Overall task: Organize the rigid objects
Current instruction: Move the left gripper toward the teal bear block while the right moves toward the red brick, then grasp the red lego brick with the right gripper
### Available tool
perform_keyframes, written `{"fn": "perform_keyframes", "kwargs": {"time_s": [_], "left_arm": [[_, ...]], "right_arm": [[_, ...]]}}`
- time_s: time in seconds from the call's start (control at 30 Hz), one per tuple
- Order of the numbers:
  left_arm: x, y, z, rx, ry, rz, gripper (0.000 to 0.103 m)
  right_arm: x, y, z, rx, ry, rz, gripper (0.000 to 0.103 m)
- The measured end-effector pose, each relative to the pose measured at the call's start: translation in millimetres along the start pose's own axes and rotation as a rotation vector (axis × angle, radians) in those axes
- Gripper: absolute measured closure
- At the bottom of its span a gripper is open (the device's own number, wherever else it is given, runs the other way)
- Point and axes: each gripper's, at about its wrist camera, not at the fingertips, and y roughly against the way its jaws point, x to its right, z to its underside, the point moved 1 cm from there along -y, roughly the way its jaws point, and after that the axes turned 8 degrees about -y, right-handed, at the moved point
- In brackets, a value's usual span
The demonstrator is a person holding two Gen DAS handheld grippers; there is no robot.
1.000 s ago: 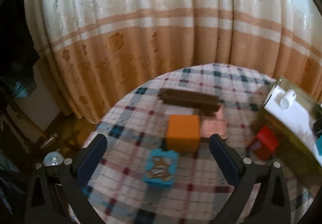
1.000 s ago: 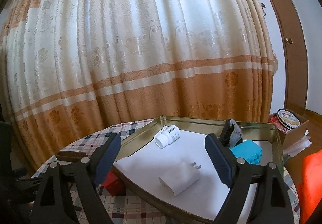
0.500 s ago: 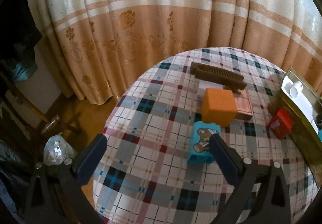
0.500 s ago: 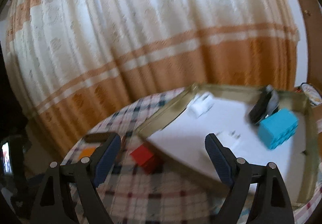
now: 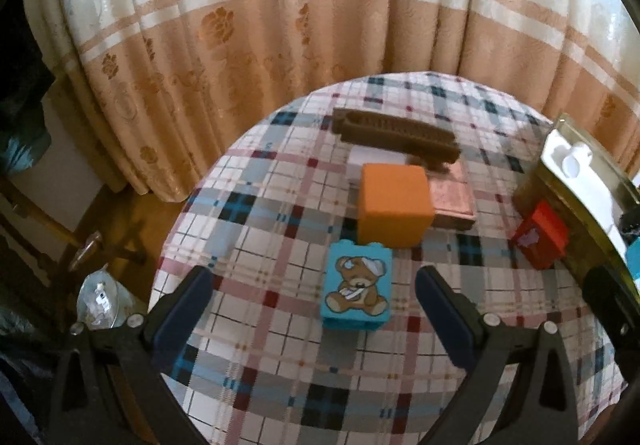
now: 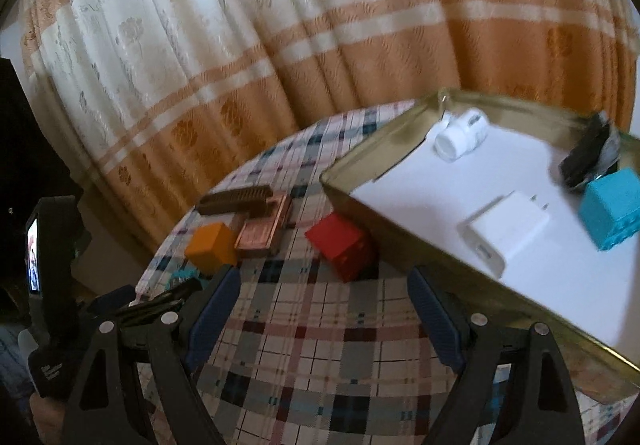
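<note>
So far we are hovering both open, empty grippers, the left gripper (image 5: 312,309) and the right gripper (image 6: 320,305), with four items sitting in the tin tray (image 6: 360,165) while the bear block (image 5: 356,287), orange block (image 5: 394,205), red block (image 6: 342,245), comb (image 5: 396,135) and copper box (image 5: 452,197) are waiting on the table.

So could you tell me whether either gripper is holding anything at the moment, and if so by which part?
Nothing is held. The left gripper is open above the blue bear-printed toy block, and the right gripper is open over the plaid tablecloth, its pads clear of the red plastic block.

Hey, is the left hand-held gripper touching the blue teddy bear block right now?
Apart. The left wrist view shows the blue teddy bear block lying between the open left hand-held gripper fingers, with checked tablecloth visible on both sides.
</note>
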Motion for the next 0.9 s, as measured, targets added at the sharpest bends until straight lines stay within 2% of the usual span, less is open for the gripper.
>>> {"fn": "perform_keyframes", "kwargs": {"time_s": [0.23,0.37,0.47,0.63,0.7,0.83,0.9], "left_arm": [[-6.9,-12.7,5.8,-0.041,0.014,-0.042,0.001],[-16.3,-17.3,7.1,-0.057,0.058,-0.017,0.001],[-19.5,-19.2,7.4,-0.060,0.061,-0.034,0.001],[-20.1,-19.3,8.0,-0.060,0.059,-0.035,0.001],[-19.8,-19.0,8.3,-0.060,0.059,-0.036,0.001],[-20.0,-19.5,8.6,-0.064,0.054,-0.042,0.001],[-18.8,-20.0,8.6,-0.070,0.045,-0.052,0.001]], "right_arm": [[-6.2,-23.2,-5.0,-0.048,0.033,0.014,0.016],[-15.7,-39.6,-5.0,-0.059,0.081,0.085,0.016],[-20.5,-49.9,-5.0,-0.057,0.093,0.155,0.016],[-32.5,-68.6,-7.1,-0.091,0.127,0.204,0.016],[-35.1,-71.7,-6.9,-0.112,0.127,0.149,0.016],[-34.5,-65.4,-1.7,-0.210,0.078,-0.092,0.016],[-35.5,-54.8,0.1,-0.194,0.090,-0.138,0.016]]}}
